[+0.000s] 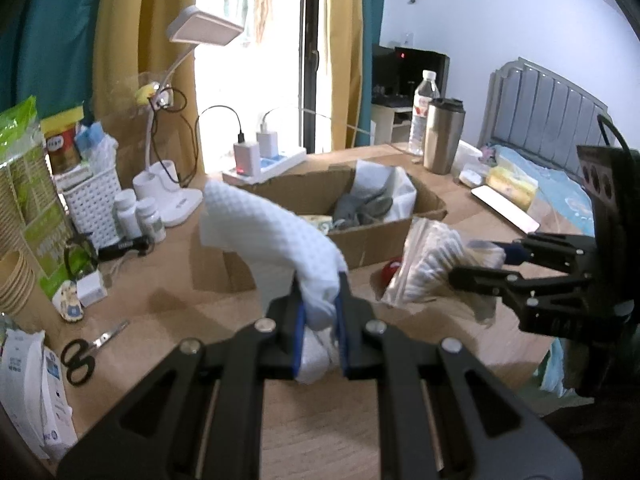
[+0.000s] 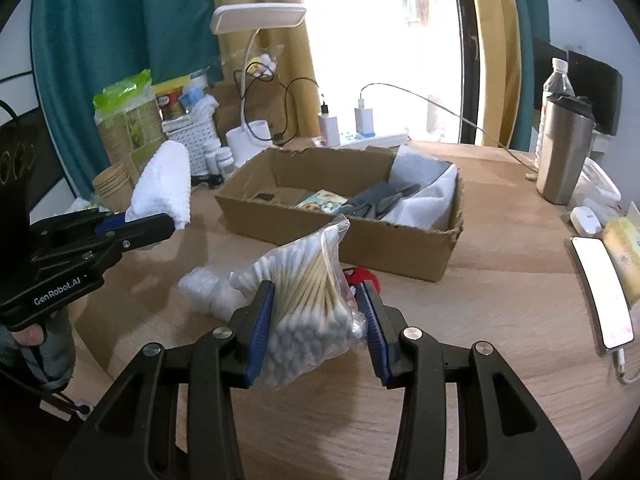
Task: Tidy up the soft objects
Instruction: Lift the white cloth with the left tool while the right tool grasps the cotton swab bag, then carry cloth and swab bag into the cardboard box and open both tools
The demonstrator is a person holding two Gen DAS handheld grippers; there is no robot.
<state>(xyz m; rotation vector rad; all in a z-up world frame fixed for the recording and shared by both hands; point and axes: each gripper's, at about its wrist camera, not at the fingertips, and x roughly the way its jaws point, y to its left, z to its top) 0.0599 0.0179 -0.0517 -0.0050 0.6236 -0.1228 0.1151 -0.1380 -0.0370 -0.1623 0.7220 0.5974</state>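
- Gripping a white waffle-weave cloth (image 1: 280,236), the left claw (image 1: 320,320) is clamped shut on it above the wooden surface (image 1: 168,300).
- The right claw (image 2: 316,320) pinches a clear bag of cotton swabs (image 2: 308,300).
- An open cardboard box (image 2: 400,248) sits just beyond, holding grey and white fabric.
- A red item (image 2: 360,276) lies between bag and box.
- A desk lamp (image 1: 204,28), power strip (image 1: 272,164) and steel tumbler (image 1: 444,136) stand behind.

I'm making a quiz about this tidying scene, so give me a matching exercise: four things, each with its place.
Things:
1. white cloth
2. bag of cotton swabs
3. grey gloves
4. scissors

Places:
A. inside the cardboard box
B. held by the left gripper
C. lying on the table
D. held by the right gripper

Pairs: 1-B, 2-D, 3-A, 4-C
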